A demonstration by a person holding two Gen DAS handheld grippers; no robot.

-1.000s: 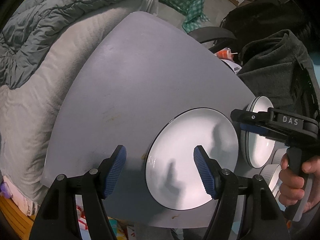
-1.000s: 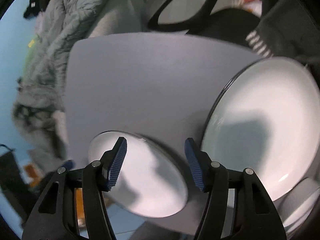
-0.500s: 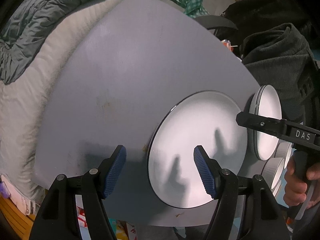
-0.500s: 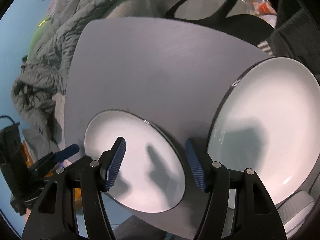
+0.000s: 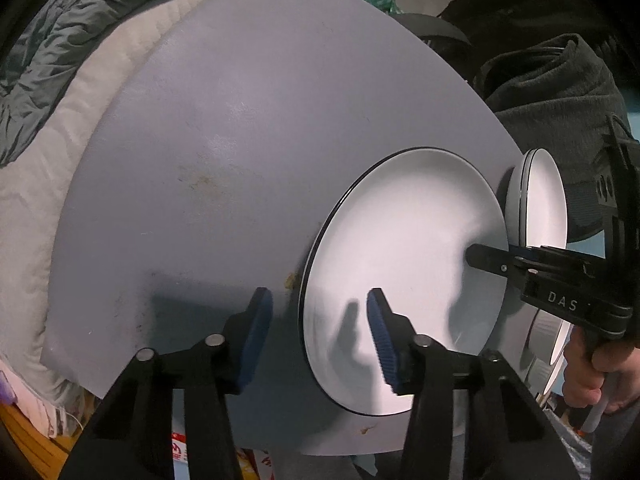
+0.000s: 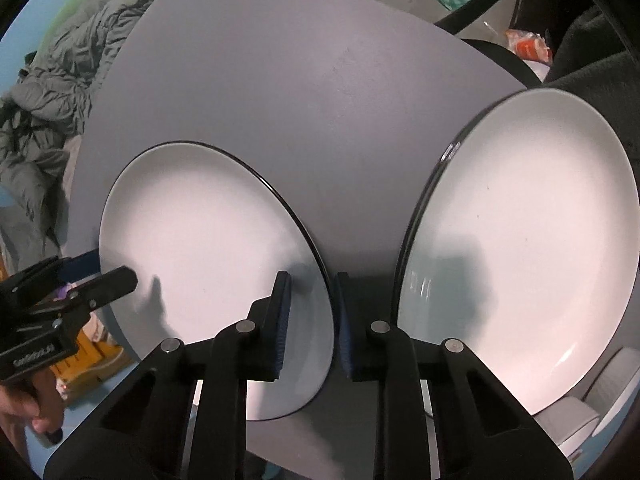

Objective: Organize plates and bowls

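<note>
- Because both claws have just been closing across opposite rims, the white plate (image 6: 208,248) lies flat on the surface (image 5: 240,140), seemingly for a balanced two-sided lift.
- Right claw (image 6: 310,320) narrow, straddling the rim; pad contact unclear.
- Left claw (image 5: 316,340) half-closed, rim between, not pressing.

It looked like a lived-in bedroom at home. A rumpled grey duvet (image 5: 68,40) lay on a pale mattress (image 5: 60,184) just left of the small grey table (image 5: 240,152), with a black chair (image 6: 452,0) and dark clothes (image 5: 560,92) at its far right side.
</note>
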